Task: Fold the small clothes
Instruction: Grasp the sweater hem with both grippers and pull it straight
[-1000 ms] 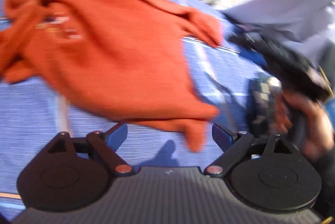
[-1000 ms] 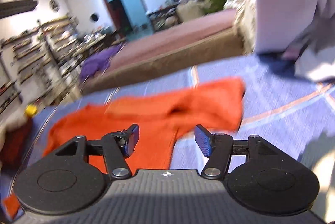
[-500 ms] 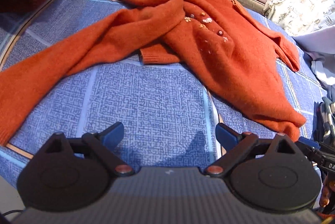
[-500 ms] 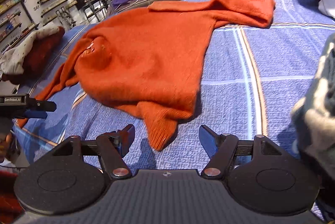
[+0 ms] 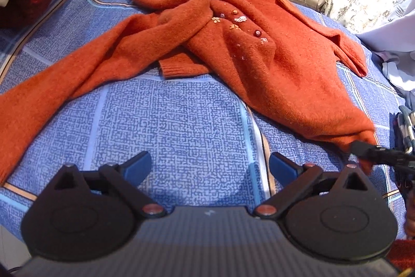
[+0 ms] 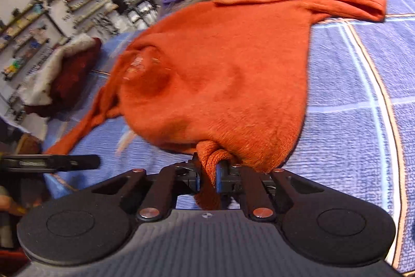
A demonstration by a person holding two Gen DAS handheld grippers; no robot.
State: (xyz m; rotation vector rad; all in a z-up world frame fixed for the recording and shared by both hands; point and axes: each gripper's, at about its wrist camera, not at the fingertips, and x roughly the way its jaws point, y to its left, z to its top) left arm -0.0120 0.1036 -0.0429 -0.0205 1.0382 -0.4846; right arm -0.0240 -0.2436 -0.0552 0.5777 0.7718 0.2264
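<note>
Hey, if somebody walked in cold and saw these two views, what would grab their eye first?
The bright orange sweater sprawled across the blue checked bedspread, one sleeve trailing toward the left in the left wrist view. Next, the right gripper, its jaws closing on the sweater's ribbed corner. The left gripper hangs wide over bare bedspread with nothing between its fingers.

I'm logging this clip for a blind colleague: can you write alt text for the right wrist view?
The right gripper is closing on a bunched corner of an orange sweater, knit pinched between its blue pads. The rest of the sweater lies spread on a blue patterned bedspread; cluttered wall shelves show behind, blurred.
</note>
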